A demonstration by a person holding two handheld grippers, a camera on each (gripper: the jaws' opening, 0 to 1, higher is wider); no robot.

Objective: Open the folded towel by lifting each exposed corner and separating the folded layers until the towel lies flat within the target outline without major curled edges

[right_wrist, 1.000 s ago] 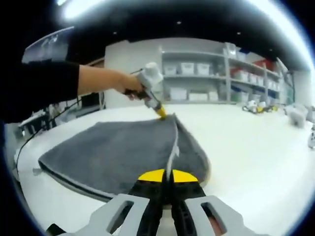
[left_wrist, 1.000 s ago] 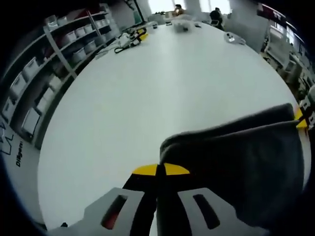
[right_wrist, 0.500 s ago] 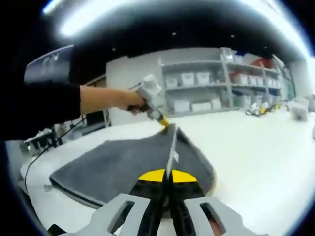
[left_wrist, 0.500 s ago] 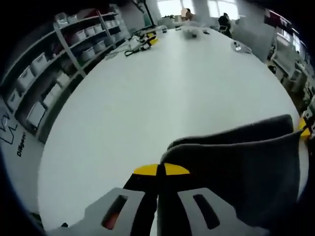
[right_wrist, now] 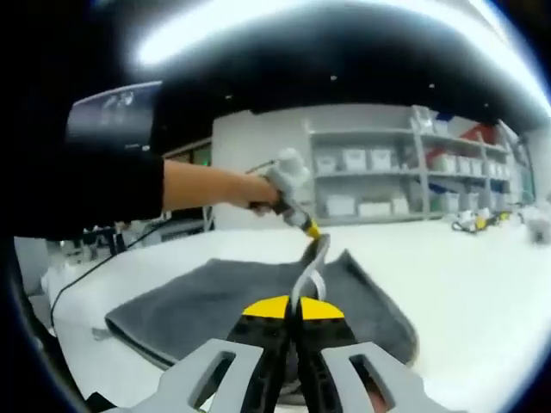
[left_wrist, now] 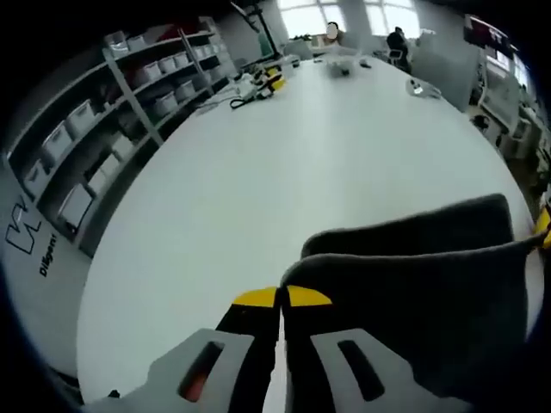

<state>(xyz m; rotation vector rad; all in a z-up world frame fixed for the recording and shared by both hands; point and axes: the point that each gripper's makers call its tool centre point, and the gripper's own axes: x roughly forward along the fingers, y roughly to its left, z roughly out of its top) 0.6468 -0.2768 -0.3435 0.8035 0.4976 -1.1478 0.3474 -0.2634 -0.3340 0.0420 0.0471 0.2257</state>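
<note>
Item: grey towel (right_wrist: 215, 297), on the white desk (left_wrist: 284, 172), partly lifted, upper layer raised off the lower. Soft, limp and light, we judge; it drapes and sags between holds, so corners and hems are the places to pinch. Left gripper (left_wrist: 281, 297): jaws closed on a near towel corner. Right gripper (right_wrist: 293, 307): jaws closed on the towel's hem, as far as we can make out. Shelving (left_wrist: 103, 129) with bins stands at far left.
</note>
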